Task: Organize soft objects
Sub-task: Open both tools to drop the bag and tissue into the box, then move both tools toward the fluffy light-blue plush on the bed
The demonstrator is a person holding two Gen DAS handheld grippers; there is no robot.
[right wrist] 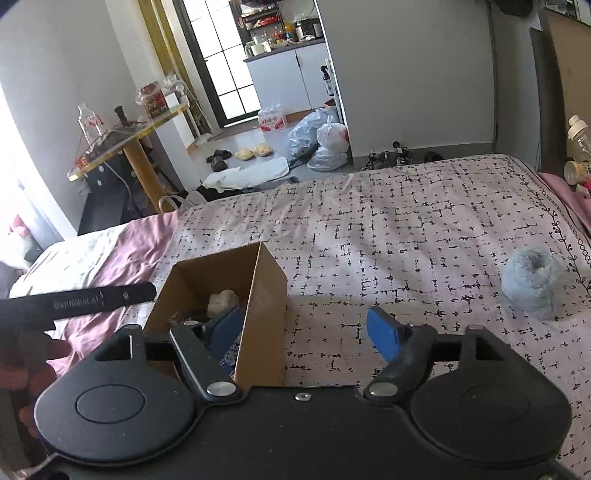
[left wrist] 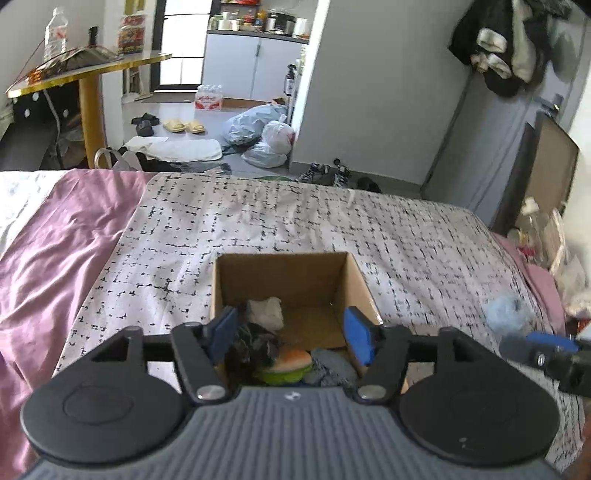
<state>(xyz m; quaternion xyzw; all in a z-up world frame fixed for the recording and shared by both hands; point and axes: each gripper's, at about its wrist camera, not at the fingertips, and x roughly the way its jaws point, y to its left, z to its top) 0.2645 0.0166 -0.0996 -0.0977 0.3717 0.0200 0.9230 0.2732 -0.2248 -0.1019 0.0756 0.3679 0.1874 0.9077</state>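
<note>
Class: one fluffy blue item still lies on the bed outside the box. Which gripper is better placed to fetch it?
Right. The right gripper is open, with the fluffy blue item just ahead to its right; the left gripper hovers open over the cardboard box.

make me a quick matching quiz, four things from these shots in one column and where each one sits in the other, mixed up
Things:
1. fluffy blue ball
2. burger-shaped toy
3. water bottle
4. yellow slippers

Places:
a. on the floor beyond the bed
b. inside the cardboard box
c. on the gold-edged table
d. loose on the patterned bedspread, right of the box

Pairs: 1-d, 2-b, 3-c, 4-a
</note>
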